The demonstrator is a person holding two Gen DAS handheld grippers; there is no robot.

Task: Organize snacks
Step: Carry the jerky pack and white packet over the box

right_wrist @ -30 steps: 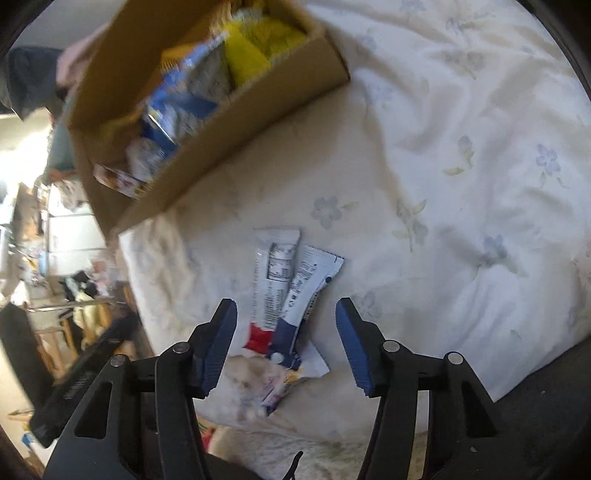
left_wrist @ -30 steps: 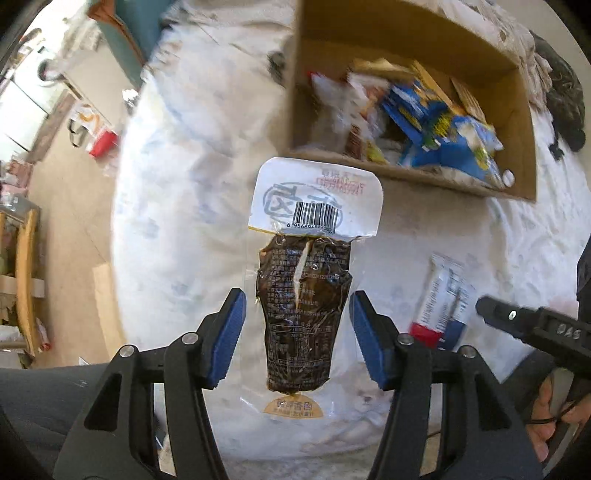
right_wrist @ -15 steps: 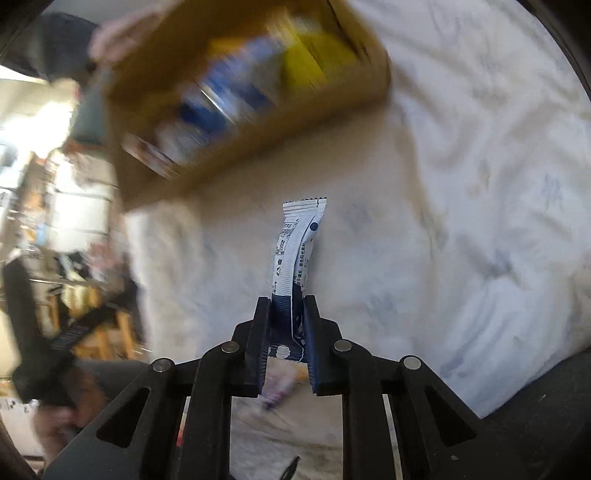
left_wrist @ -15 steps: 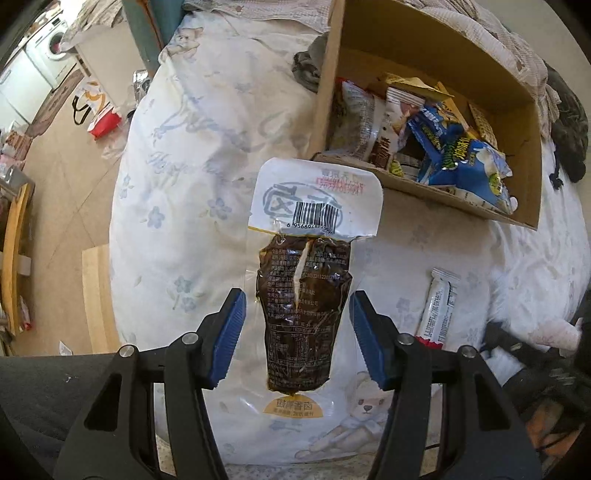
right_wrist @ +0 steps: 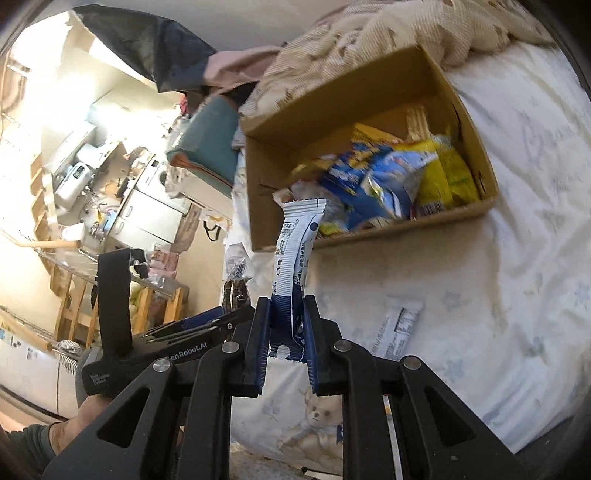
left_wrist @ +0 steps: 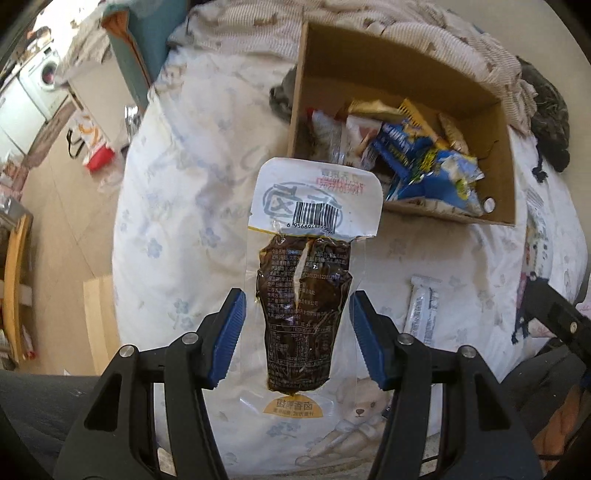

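Observation:
A clear pouch of dark brown snack (left_wrist: 306, 288) with a white barcode header hangs above the bed, and my left gripper (left_wrist: 295, 299) is shut on its clear side edges. My right gripper (right_wrist: 286, 306) is shut on the lower end of a blue-and-white snack stick (right_wrist: 295, 243), which stands upright in the air in front of the cardboard box (right_wrist: 351, 96). The box (left_wrist: 369, 66) sits on the bed and holds several blue, yellow and white packets. One white wrapped bar (right_wrist: 400, 326) still lies flat on the sheet, seen also as the bar (left_wrist: 421, 310) right of the pouch.
The bed has a white flowered sheet (left_wrist: 192, 206) with a teddy print near its front edge. A knitted blanket (right_wrist: 424, 26) and dark clothing (left_wrist: 546, 110) lie behind the box. The floor (left_wrist: 55, 206) drops off on the left, with a red-and-white bag (left_wrist: 92, 147) on it.
My right gripper has shut on the blue-and-white stick and lifted it off the bed toward the box, rolling as it rose. The left gripper keeps the pouch held and has barely moved.

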